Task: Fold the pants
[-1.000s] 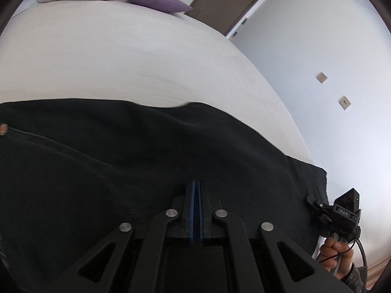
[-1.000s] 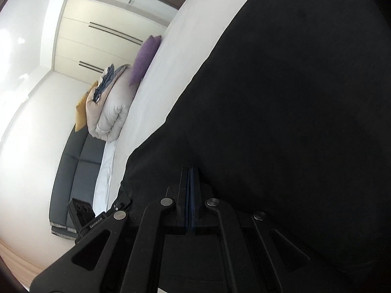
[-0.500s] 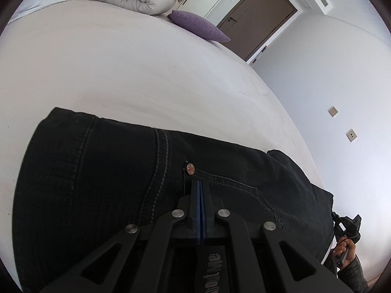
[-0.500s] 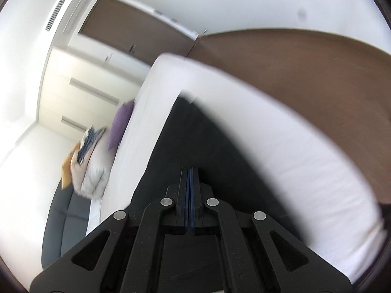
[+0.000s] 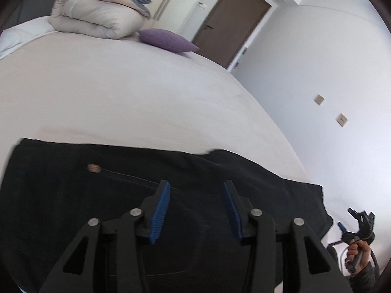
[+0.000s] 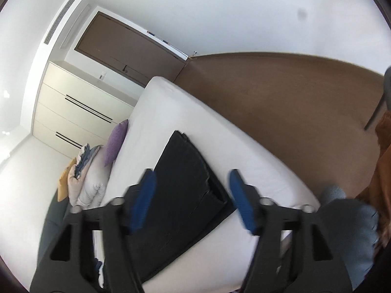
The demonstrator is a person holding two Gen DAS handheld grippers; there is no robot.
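Note:
Black pants [image 5: 117, 195] lie folded flat on the white bed [image 5: 122, 97], with a rivet and pocket seam showing. My left gripper [image 5: 195, 190] hovers just above them; its jaws are opening and nothing is between the blue pads. In the right wrist view the pants [image 6: 183, 183] form a dark rectangle near the bed's corner. My right gripper [image 6: 193, 178] is raised well above them, jaws opening, nothing between them. The right gripper [image 5: 359, 222] also shows in the left wrist view at the far right, held by a hand.
A rolled duvet [image 5: 97, 17] and a purple cushion [image 5: 168, 40] sit at the far end of the bed. A brown door [image 5: 232, 19] and a white wall lie beyond. Brown floor [image 6: 281, 102] runs beside the bed [image 6: 220, 151]; a grey sleeve [image 6: 349, 232] is at lower right.
Both grippers let go of the pants and opened. The left one lifted and pulled back. The right one rose high, so the pants now look small and flat on the bed.

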